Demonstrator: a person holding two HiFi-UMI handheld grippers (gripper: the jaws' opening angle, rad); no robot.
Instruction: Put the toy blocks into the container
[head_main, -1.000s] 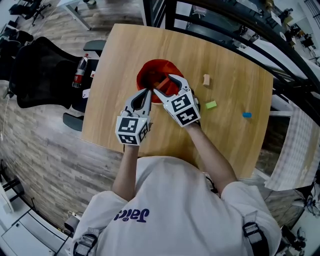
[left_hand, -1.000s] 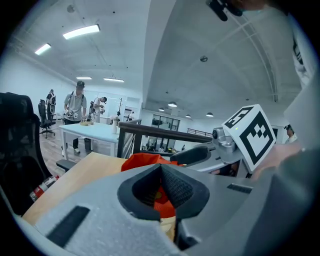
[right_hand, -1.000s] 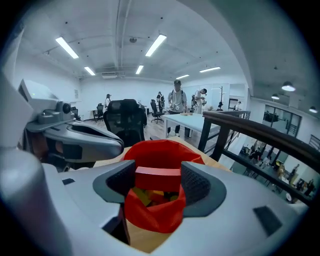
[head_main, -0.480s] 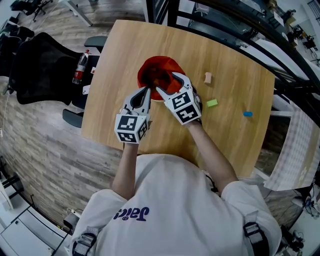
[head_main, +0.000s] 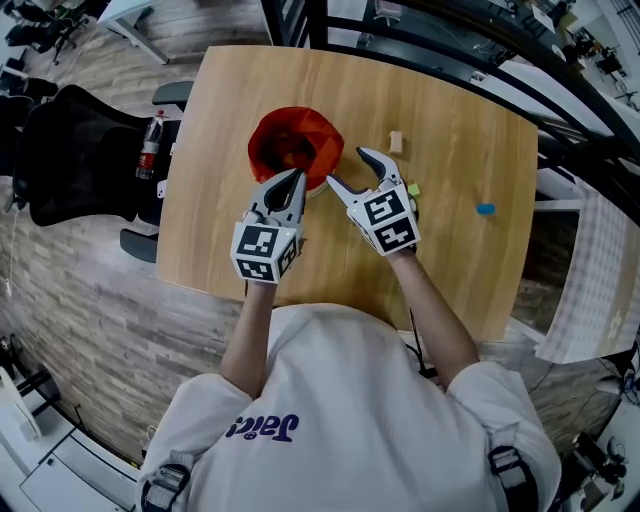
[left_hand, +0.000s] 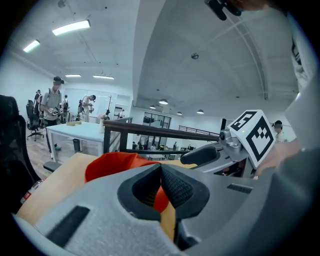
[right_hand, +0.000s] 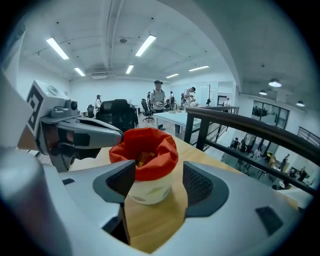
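The person's torso fills the bottom of the head view and cuts off the near edge of the worktop. Just right of centre, the green block is mostly hidden behind the right gripper; only a sliver shows beside the marker cube.

The left gripper sits at centre, with its jaws clenched tip to tip. The tips lie at the near rim of the container. In the left gripper view the pads meet, and red liner and bare wood show through the gap below them. Whether the tips nip the liner or only rest against it cannot be made out.

The right gripper's jaws are spread wide and grasp nothing. In its own view the container stands upright on the worktop beyond the pads, framed between them at centre and apart from both. It is a pale cup with a red liner folded over the rim. Small yellow and orange blocks show inside, but the liner hides most of them, so they cannot be counted.

Farther out in the head view, a tan block lies right of the container. A blue block lies well apart from it toward the right edge, both on bare wood
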